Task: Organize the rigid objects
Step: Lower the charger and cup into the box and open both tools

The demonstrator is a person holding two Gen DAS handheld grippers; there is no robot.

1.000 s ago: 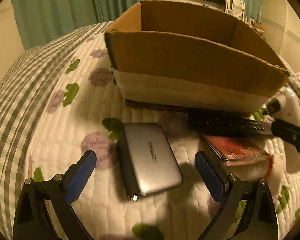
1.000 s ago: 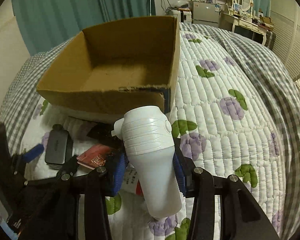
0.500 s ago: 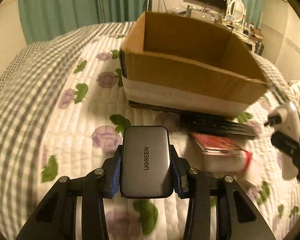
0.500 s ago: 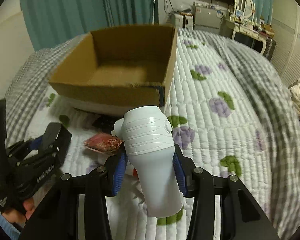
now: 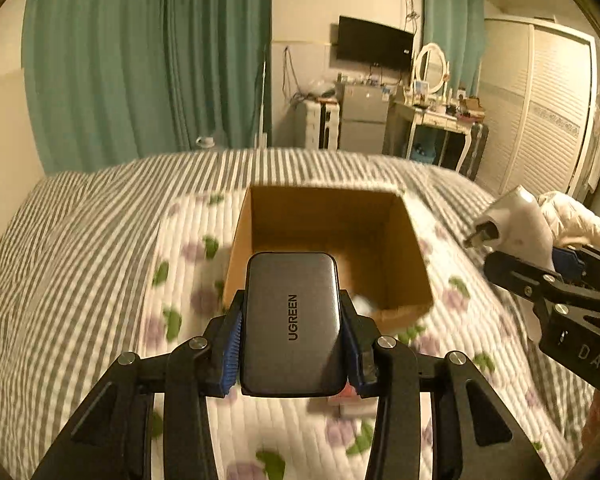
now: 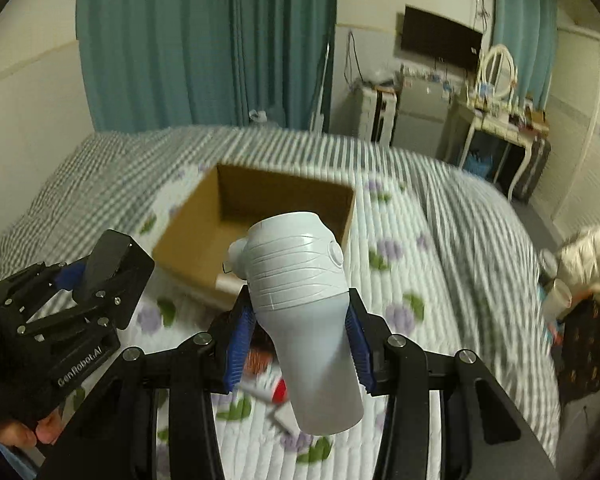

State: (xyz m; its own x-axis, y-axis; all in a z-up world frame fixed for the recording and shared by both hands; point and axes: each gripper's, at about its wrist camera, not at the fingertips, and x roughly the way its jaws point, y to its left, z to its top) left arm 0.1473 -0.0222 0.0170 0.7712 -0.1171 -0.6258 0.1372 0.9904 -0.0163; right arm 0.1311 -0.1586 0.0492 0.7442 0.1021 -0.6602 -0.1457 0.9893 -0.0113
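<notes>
A: While both loads hang in the air — left gripper clamped on the charger, blue pads pressed flat against its long sides, label facing the camera. A second ago those fingers stood wide apart with the charger lying on the quilt. Half a second ago they had closed on it, low, beside the box.

B: And now?

A: Lifted clear. The left wrist view looks down into the box from above, where before it faced the box's near wall. The charger's far end overlaps the near rim in the picture; whether it is truly above the opening, I cannot tell.

B: Right side?

A: Right gripper clamped on the white bottle, held around its lower body, cap end forward. Same grip as a second ago, but raised with the other: the box sits further below and ahead. Both views are smeared, so both look to be moving.

B: Box contents?

A: Floor looks bare, apart from a pale patch at the near corner, too blurred to name. A red item and some other clutter on the quilt below the grippers, also blurred.

B: Meaning for the task?

A: Pick-up is done for both. My judgement: what's left is carrying over the rim, lowering, releasing. Grippers are close together; crowding at the opening is the risk.
</notes>
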